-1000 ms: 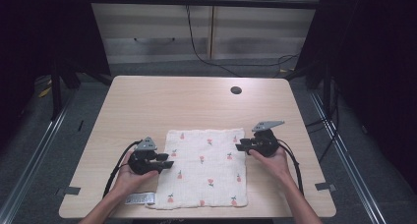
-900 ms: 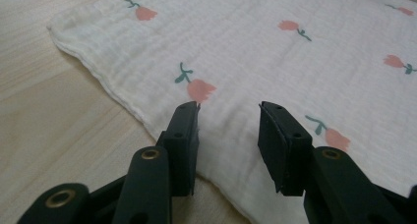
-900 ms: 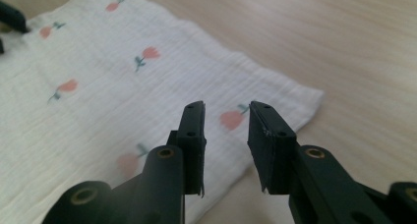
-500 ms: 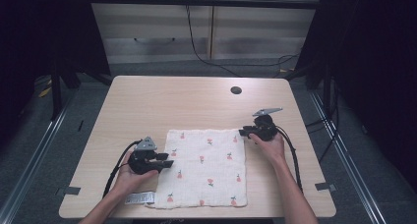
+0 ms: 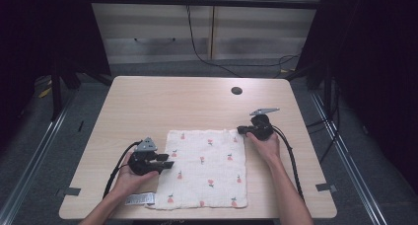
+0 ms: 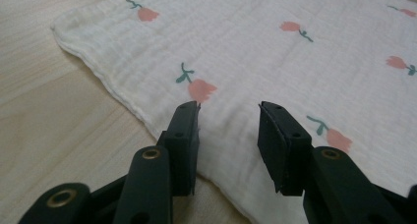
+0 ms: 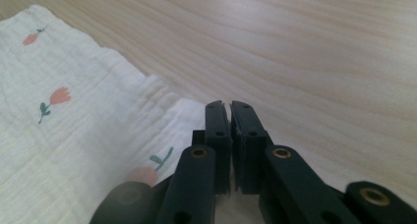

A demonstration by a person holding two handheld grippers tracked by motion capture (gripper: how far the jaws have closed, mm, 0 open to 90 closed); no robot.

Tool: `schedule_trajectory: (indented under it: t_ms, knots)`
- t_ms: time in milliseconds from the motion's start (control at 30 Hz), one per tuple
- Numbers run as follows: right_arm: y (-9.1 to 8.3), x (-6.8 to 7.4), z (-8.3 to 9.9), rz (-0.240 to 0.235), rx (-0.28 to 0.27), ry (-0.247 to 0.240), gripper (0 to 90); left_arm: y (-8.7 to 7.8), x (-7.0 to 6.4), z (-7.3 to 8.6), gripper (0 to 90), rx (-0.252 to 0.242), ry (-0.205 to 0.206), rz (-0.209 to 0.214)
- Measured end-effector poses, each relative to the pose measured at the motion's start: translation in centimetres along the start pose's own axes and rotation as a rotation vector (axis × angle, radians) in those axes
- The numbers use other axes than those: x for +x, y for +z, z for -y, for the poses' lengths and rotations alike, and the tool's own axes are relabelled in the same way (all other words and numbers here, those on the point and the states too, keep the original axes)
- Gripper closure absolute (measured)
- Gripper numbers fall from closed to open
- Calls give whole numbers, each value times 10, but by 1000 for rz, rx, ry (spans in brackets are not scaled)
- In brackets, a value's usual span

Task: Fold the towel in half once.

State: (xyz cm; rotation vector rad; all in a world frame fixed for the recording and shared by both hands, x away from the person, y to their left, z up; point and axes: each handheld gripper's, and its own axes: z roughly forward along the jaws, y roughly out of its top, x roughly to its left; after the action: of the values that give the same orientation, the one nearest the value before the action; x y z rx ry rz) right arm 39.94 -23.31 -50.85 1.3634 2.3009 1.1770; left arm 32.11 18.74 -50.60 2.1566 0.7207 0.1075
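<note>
A white muslin cloth printed with small pink flowers [image 5: 206, 168] lies flat on the near half of a light wooden table [image 5: 162, 101]. The left gripper [image 5: 165, 161] rests at the cloth's left edge, its black jaws parted and empty above the fabric. The right gripper [image 5: 241, 130] sits at the cloth's far right corner, its jaws pressed nearly together; whether fabric is pinched between them cannot be told. A white label [image 5: 139, 200] pokes out at the cloth's near left corner.
</note>
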Motion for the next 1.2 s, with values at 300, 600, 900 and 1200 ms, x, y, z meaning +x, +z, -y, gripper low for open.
schedule_trajectory:
  t_ms: [300, 600, 900, 1200]
  knots:
    - [-10, 2, -5, -54, -54, 6, 888, -6, 4, -7, 521, 24, 4, -31]
    - [-17, 7, -8, -71, -70, -11, 888, -6, 49, -37, 538, -82, -97, -70]
    - [-21, 17, 0, -97, -81, -16, 888, 19, 77, -54, 534, -63, -163, -92]
    - [-21, 19, 0, -82, -69, -39, 887, 36, 91, -53, 527, 3, -157, -123]
